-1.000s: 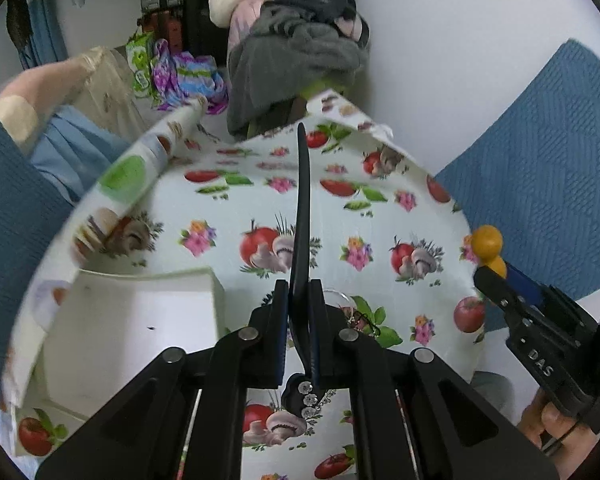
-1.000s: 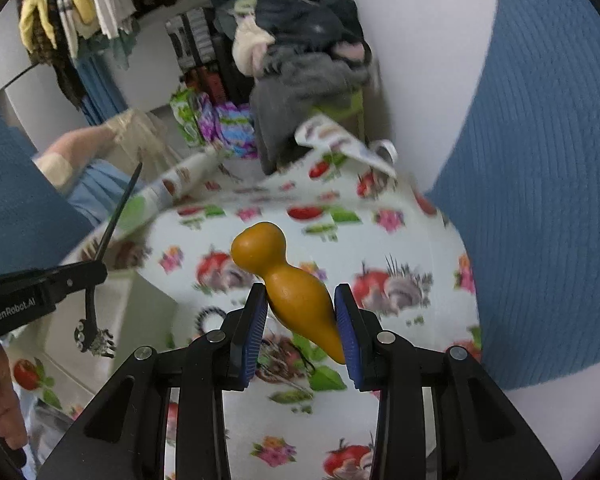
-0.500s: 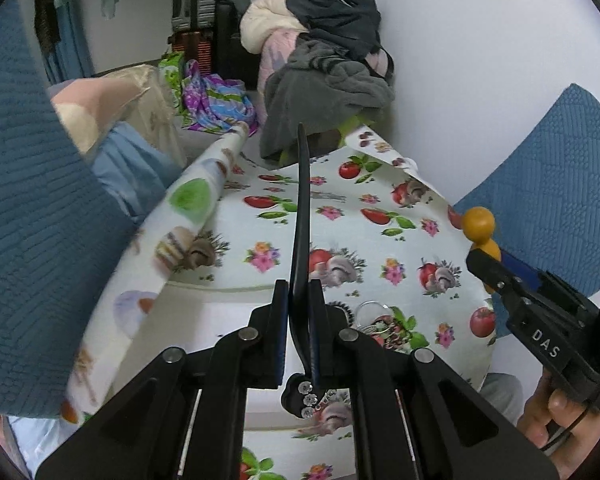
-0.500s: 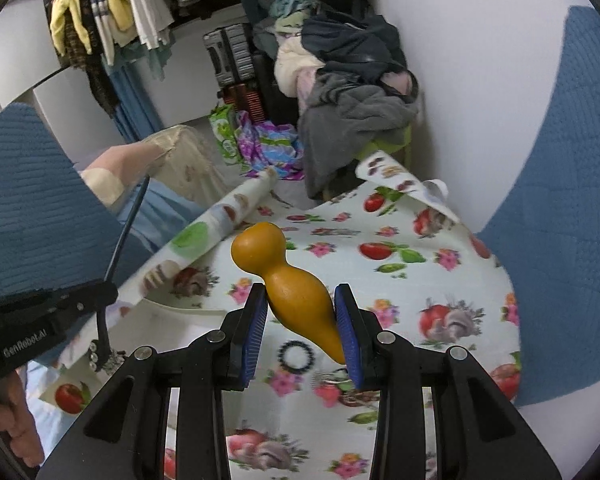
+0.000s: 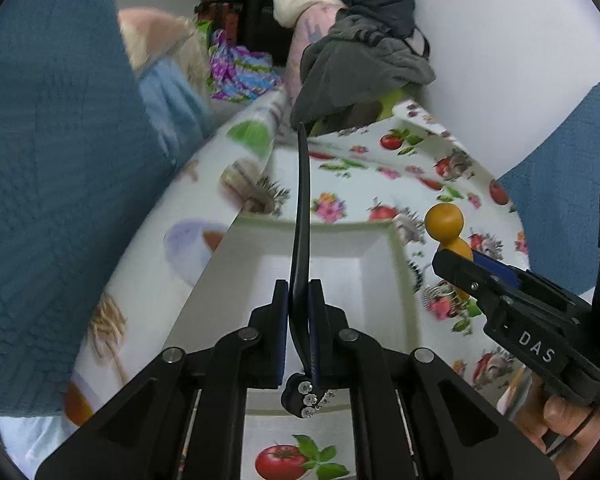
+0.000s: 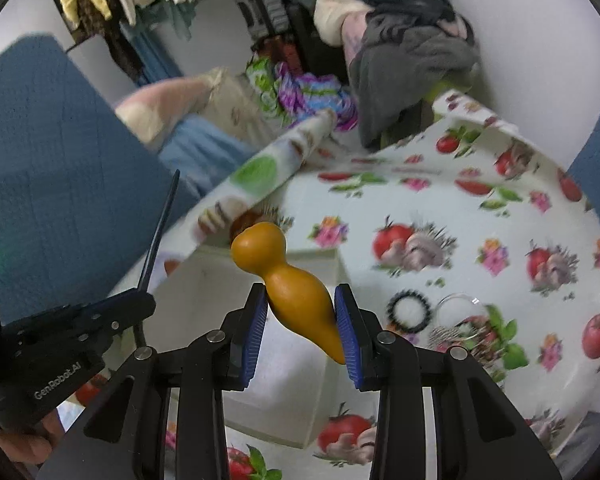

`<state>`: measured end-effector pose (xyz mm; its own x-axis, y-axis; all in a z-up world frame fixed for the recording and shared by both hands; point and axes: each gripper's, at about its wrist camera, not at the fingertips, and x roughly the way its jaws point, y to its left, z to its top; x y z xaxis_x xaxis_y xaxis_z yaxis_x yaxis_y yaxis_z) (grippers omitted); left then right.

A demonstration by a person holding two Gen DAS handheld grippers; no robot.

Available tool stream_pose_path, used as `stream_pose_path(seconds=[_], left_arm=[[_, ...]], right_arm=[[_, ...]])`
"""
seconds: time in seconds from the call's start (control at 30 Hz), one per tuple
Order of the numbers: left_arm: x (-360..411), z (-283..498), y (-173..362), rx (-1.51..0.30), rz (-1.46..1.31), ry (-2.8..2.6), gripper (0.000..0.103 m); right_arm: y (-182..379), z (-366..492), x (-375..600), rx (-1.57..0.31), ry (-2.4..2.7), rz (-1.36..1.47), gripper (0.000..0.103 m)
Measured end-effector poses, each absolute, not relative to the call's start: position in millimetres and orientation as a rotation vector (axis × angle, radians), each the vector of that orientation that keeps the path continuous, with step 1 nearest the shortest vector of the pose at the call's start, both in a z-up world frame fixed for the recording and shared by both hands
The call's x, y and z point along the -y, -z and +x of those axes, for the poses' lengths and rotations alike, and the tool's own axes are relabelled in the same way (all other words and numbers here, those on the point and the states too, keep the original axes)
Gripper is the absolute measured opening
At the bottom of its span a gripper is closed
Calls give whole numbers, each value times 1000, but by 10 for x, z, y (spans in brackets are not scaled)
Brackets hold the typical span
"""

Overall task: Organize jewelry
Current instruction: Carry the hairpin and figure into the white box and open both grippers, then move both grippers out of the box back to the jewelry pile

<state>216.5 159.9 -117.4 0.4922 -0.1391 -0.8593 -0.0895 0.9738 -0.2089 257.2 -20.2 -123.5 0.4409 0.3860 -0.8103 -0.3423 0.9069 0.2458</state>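
Note:
My left gripper [image 5: 299,292] is shut on a thin black band [image 5: 302,200] that stands up between its pads; its lower end carries small rhinestones [image 5: 306,394]. My right gripper [image 6: 300,292] is shut on a mustard-yellow gourd-shaped wooden piece [image 6: 260,248], tilted with its round head up and left. Both hang over a white tray [image 5: 340,240] on the fruit-print tablecloth [image 6: 440,208]. In the left wrist view the right gripper [image 5: 480,276] and the wooden piece [image 5: 444,220] show at the right. In the right wrist view the left gripper [image 6: 140,304] and the band [image 6: 160,232] show at the left.
A black bead bracelet [image 6: 409,312], a silver bangle [image 6: 460,308] and more jewelry lie on the cloth right of the tray [image 6: 220,300]. A blue textured cushion [image 5: 52,160] fills the left side. Piled clothes [image 5: 360,52] sit beyond the table. A person's hand [image 5: 560,416] holds the right gripper.
Both grippers have swung left and slightly down across the table; the white tray now lies right under them. The band and the wooden piece stay gripped as before.

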Motion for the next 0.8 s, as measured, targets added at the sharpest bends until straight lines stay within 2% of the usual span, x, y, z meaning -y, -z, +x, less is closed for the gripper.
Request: stream_pose_path(seconds=[0.3, 0.53, 0.6, 0.63, 0.67, 0.7, 0.73, 0.8], left_arm=[[-1714, 2077, 1646, -1104, -253, 25, 9], [-1749, 2021, 1729, -1099, -261, 10, 9], [-1739, 2001, 1698, -1091, -253, 11, 9], [-1738, 1990, 1668, -1086, -254, 12, 15], [-1742, 1981, 1645, -1084, -259, 9, 22], [-1740, 1967, 1605, -1078, -264, 3, 41], [-1729, 1961, 1568, -1066, -263, 6, 49], [-1694, 1935, 1480, -1048, -247, 7, 49]], right_arm=[[1545, 2460, -8, -1028, -458, -31, 32], [1766, 2465, -20, -1085, -467, -39, 33], [1788, 2466, -8, -1100, -473, -29, 36], [1781, 2467, 0, -1103, -475, -25, 41], [1758, 2467, 15, -1098, -480, -21, 41], [1732, 2469, 24, -1095, -486, -18, 41], [1697, 2473, 38, -1090, -492, -14, 41], [1588, 2478, 75, -1069, -506, -4, 41]])
